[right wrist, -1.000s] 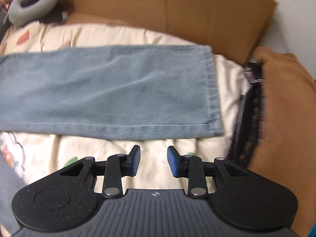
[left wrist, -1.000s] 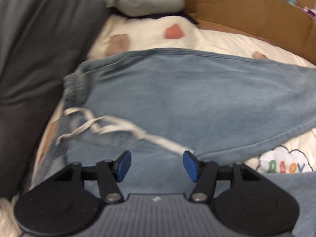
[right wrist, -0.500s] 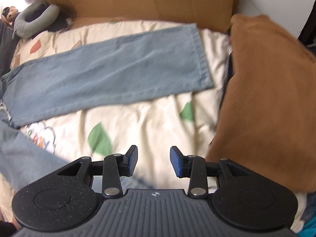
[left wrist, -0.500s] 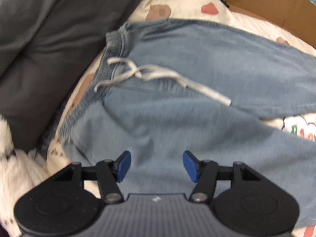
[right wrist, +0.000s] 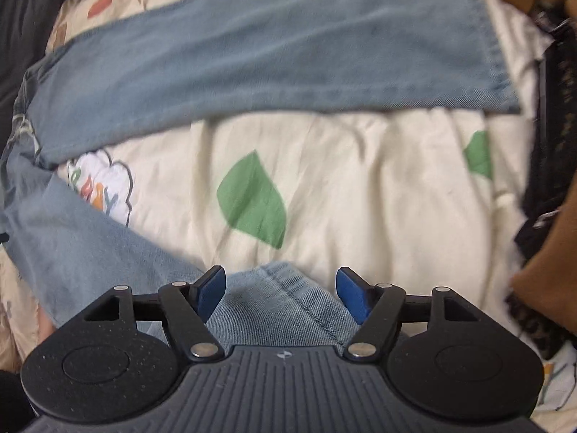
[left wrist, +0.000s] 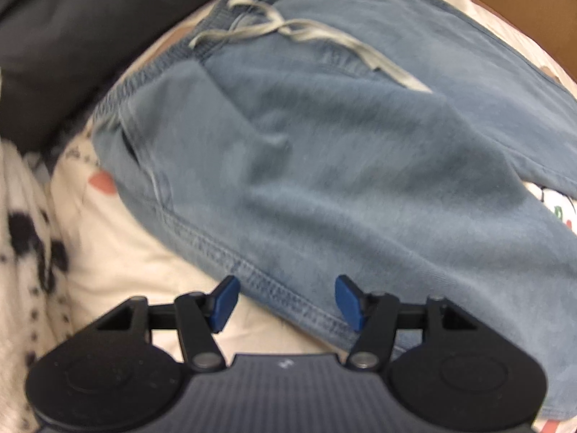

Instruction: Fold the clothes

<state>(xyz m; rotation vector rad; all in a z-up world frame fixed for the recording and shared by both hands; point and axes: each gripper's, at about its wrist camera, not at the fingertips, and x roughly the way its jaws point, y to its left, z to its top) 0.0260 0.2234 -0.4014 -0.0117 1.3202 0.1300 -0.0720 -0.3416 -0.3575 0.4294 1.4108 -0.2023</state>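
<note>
A pair of light blue denim trousers (left wrist: pixel 324 166) lies spread on a cream patterned bedspread (right wrist: pixel 360 180). In the left wrist view the waistband with its pale drawstring (left wrist: pixel 299 39) is at the top, and my left gripper (left wrist: pixel 286 301) hangs open over the hip-side seam, pads apart from the cloth. In the right wrist view one leg (right wrist: pixel 274 54) stretches across the top to its hem at the right. The other leg's hem (right wrist: pixel 281 299) lies between the blue pads of my right gripper (right wrist: pixel 281 292), whose jaws are opening and not pressing on it.
A dark grey cushion (left wrist: pixel 72 36) lies left of the waistband and a black-spotted white blanket (left wrist: pixel 25 252) at the lower left. Brown cardboard (left wrist: pixel 523 11) borders the far side. A brown cushion (right wrist: pixel 548 274) and dark patterned cloth (right wrist: pixel 551 144) lie right of the hems.
My left gripper has slid from the drawstring area to the trousers' hip-side edge. My right gripper has come down over the nearer leg's hem and its jaws have widened.
</note>
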